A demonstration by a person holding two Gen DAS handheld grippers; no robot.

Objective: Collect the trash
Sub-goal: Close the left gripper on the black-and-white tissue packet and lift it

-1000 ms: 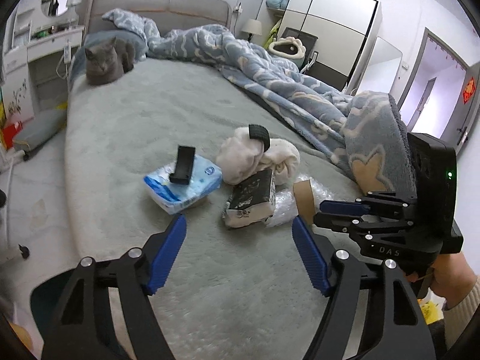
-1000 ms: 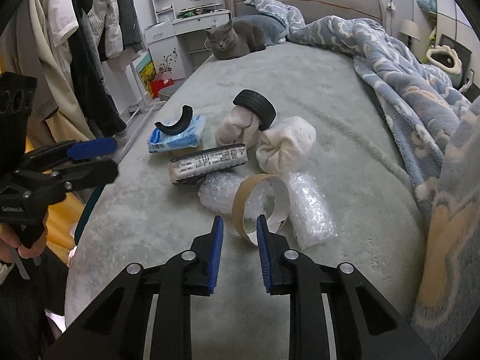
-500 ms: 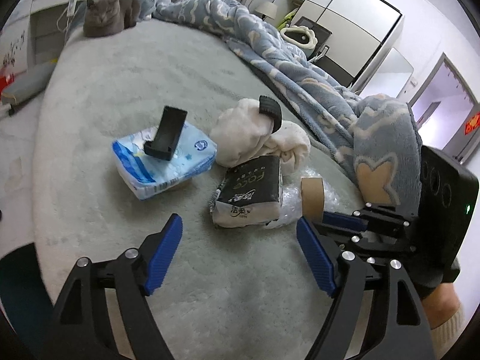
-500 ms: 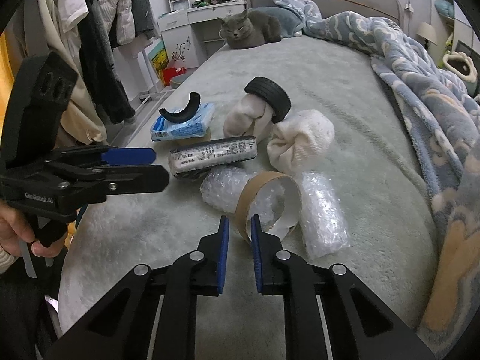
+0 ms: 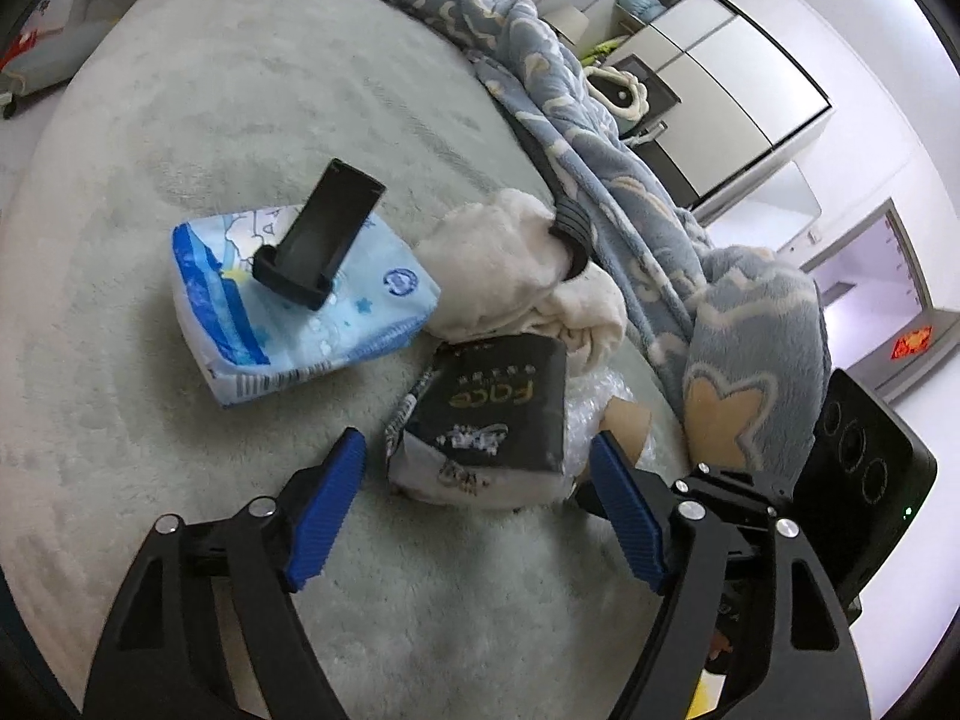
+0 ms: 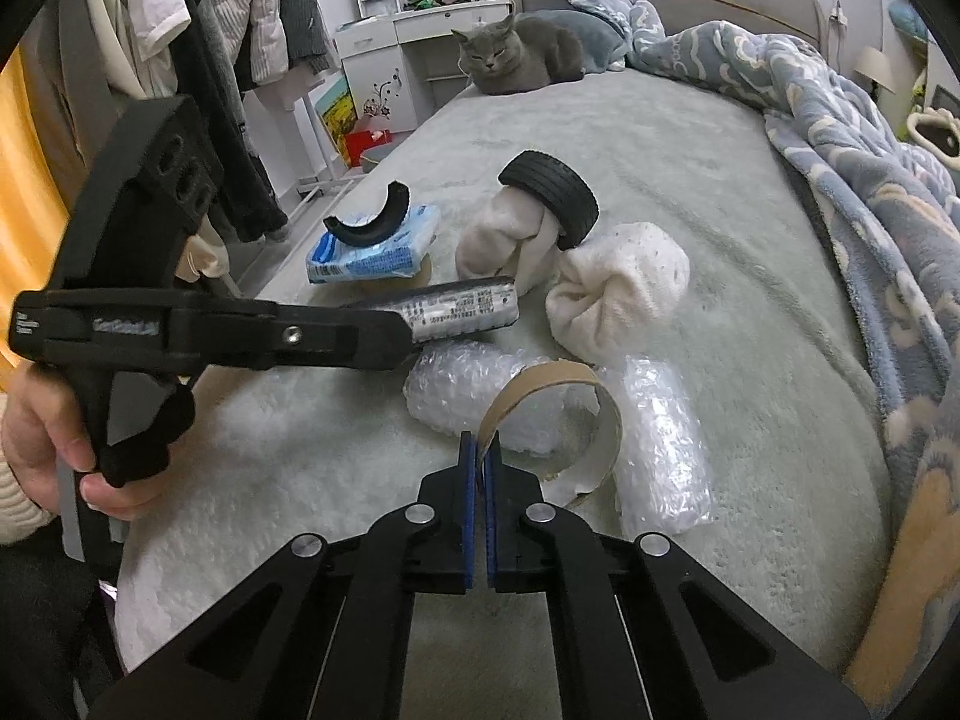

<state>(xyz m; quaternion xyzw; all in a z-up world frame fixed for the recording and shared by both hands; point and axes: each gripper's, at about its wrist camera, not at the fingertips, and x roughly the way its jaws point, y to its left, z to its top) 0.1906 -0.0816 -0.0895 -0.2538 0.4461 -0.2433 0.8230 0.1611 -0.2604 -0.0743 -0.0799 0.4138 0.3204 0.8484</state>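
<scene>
While the right hand-held gripper is clamped on the near rim of the cardboard ring, the ring stands on the bed among bubble wrap. The left hand-held gripper is closing, its jaws standing either side of the black tissue pack without touching it. Farther left lies a blue wipes pack.

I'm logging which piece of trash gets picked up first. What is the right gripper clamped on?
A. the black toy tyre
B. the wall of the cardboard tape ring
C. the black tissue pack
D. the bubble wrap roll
B: in the right wrist view the right gripper has both blue pads pressed flat on the near wall of the cardboard tape ring.
</scene>
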